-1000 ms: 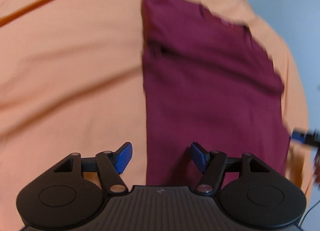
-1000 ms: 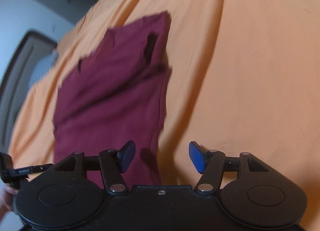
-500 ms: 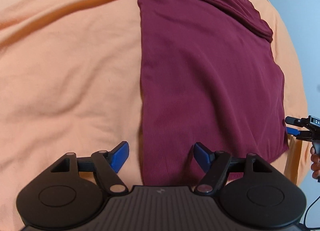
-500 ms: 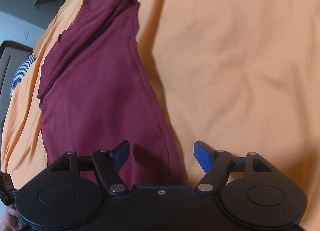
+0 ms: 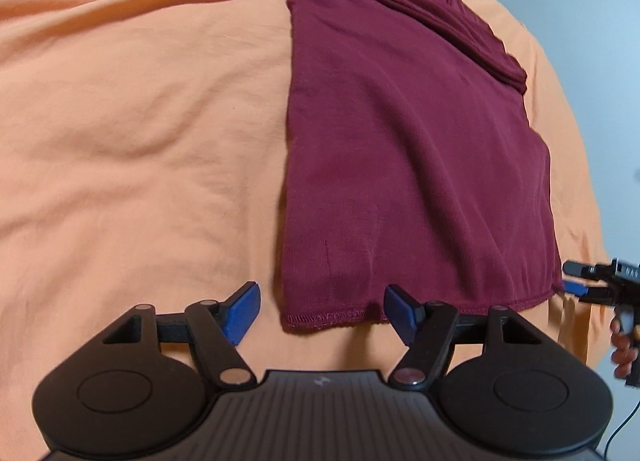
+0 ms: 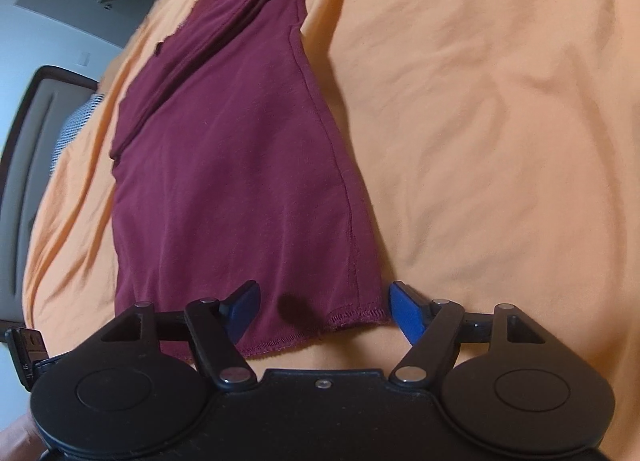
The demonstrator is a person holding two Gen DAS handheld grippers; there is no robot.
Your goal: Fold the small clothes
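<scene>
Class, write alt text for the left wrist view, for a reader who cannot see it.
A dark red garment lies flat, folded lengthwise, on an orange sheet, its stitched hem nearest the camera. The left tool hovers open at the hem's left corner, gripping nothing. The right tool shows at the hem's other corner.

Black tool [image 5: 322, 311], blue fingertips [image 5: 241, 312]

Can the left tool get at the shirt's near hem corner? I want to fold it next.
Probably yes: the left tool is open, the shirt hem lies flat just ahead, nothing between.
</scene>
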